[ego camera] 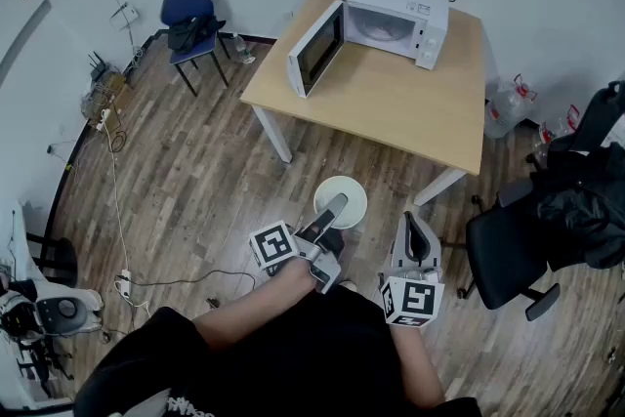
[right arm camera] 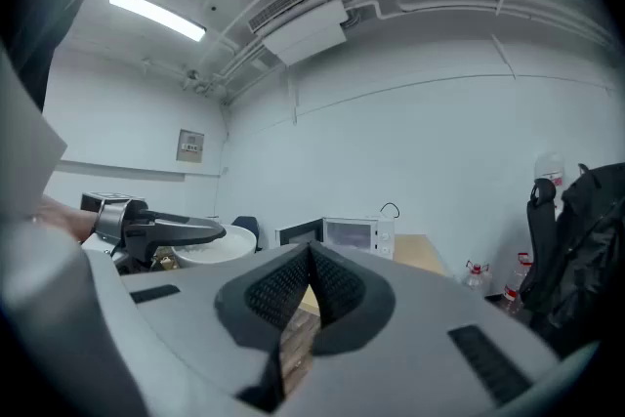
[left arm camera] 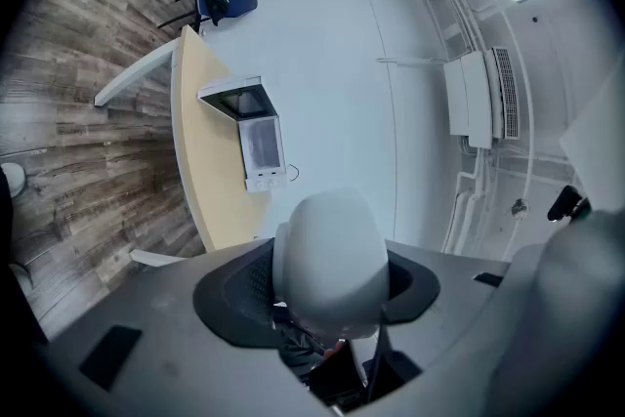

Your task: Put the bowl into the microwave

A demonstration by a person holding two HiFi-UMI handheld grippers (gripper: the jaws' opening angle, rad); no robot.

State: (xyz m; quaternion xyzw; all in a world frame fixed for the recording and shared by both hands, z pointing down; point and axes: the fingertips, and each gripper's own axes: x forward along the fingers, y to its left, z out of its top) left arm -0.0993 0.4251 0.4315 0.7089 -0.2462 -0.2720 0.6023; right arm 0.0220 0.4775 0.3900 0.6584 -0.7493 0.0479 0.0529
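My left gripper (ego camera: 337, 203) is shut on the rim of a white bowl (ego camera: 341, 200) and holds it over the wooden floor, in front of the table (ego camera: 391, 98). In the left gripper view the bowl (left arm camera: 330, 254) sits clamped between the dark pads (left arm camera: 234, 283). The white microwave (ego camera: 386, 22) stands at the table's far end with its door (ego camera: 314, 49) swung open; it also shows in the left gripper view (left arm camera: 256, 140) and the right gripper view (right arm camera: 350, 234). My right gripper (ego camera: 415, 222) hangs beside the left one, shut and empty (right arm camera: 309, 254). Its camera sees the bowl (right arm camera: 220, 244).
A blue chair (ego camera: 190, 15) stands at the far left wall. A black office chair (ego camera: 513, 249) draped with a dark jacket stands right of the table. Water bottles (ego camera: 508, 107) stand near the table's right legs. Cables (ego camera: 107, 103) trail over the floor at left.
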